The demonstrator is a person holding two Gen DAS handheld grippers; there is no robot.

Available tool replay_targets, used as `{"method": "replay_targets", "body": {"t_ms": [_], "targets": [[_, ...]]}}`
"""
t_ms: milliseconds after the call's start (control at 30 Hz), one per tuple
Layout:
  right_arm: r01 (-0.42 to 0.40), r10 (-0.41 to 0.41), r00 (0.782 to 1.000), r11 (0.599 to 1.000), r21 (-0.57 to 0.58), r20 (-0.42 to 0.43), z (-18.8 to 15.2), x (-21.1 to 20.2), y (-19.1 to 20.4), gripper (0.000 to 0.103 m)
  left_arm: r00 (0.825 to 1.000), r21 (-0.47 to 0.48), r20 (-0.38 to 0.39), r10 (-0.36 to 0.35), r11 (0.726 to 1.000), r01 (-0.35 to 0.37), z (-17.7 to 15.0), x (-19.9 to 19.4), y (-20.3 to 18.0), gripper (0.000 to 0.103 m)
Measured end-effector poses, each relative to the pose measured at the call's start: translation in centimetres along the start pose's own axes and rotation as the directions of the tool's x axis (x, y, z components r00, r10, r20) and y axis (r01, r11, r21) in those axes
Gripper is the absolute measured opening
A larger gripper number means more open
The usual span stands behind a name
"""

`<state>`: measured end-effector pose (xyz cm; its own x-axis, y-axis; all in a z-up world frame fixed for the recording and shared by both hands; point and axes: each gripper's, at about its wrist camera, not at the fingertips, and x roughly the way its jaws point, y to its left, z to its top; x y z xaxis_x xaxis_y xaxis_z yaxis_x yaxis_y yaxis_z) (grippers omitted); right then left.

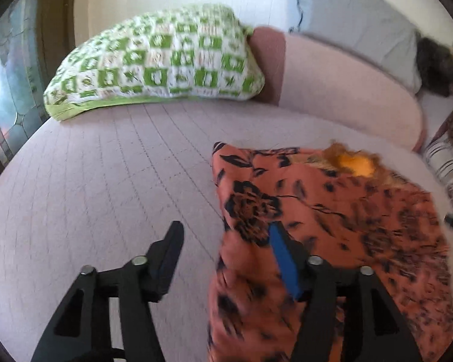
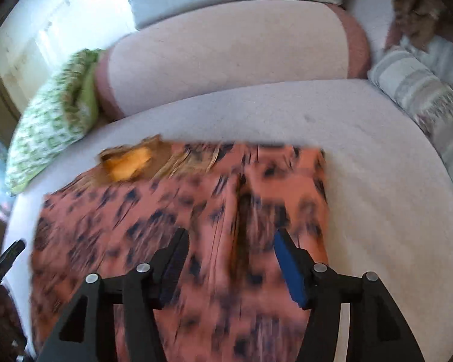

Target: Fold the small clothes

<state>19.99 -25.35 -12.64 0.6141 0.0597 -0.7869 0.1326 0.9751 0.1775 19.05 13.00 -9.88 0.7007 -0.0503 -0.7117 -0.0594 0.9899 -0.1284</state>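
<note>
An orange garment with a black flower print (image 1: 332, 226) lies spread on the pale pink quilted bed (image 1: 90, 181); a yellow patch shows at its far edge. My left gripper (image 1: 225, 229) is open and empty over the garment's left edge, its right finger above the cloth. In the right wrist view the garment (image 2: 172, 211) fills the foreground, blurred. My right gripper (image 2: 231, 235) is open and empty above its middle, near a dark lengthwise fold.
A green and white checked pillow (image 1: 157, 63) lies at the far left. A long pink bolster (image 2: 226, 54) runs along the back, with a pale blue pillow (image 1: 347, 21) behind it. A striped cushion (image 2: 416, 96) lies at the right.
</note>
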Motion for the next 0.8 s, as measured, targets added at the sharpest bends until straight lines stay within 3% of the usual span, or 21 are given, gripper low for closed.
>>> {"method": "replay_targets", "body": {"t_ms": [133, 267, 467, 600, 800], "targets": [[-0.007, 0.005, 0.999, 0.999, 0.046, 0.045, -6.1, -5.8, -1.6, 0.067, 0.998, -0.04, 0.033, -0.06, 0.997, 0.062, -3.0, -5.5, -0.8, 0.07], [-0.033, 0.026, 0.998, 0.993, 0.111, 0.059, -11.5, -10.0, -2.8, 0.073, 0.997, -0.021, 0.024, -0.078, 0.997, 0.079, -6.3, -9.4, -2.6, 0.073], [-0.083, 0.079, 0.996, 0.988, 0.132, 0.035, -15.7, -12.3, -2.6, 0.073, 0.993, 0.06, -0.022, -0.114, 0.992, 0.115, -10.0, -12.3, -5.6, 0.073], [-0.112, 0.109, 0.994, 0.985, 0.131, 0.031, -17.9, -13.6, -2.2, 0.073, 0.989, 0.057, -0.044, -0.14, 0.988, 0.142, -11.0, -13.5, -6.8, 0.073], [-0.125, 0.12, 0.992, 0.98, 0.155, 0.043, -19.1, -14.4, -3.1, 0.073, 0.996, 0.091, -0.032, -0.083, 0.992, 0.086, -12.3, -15.6, -6.7, 0.074]]}}
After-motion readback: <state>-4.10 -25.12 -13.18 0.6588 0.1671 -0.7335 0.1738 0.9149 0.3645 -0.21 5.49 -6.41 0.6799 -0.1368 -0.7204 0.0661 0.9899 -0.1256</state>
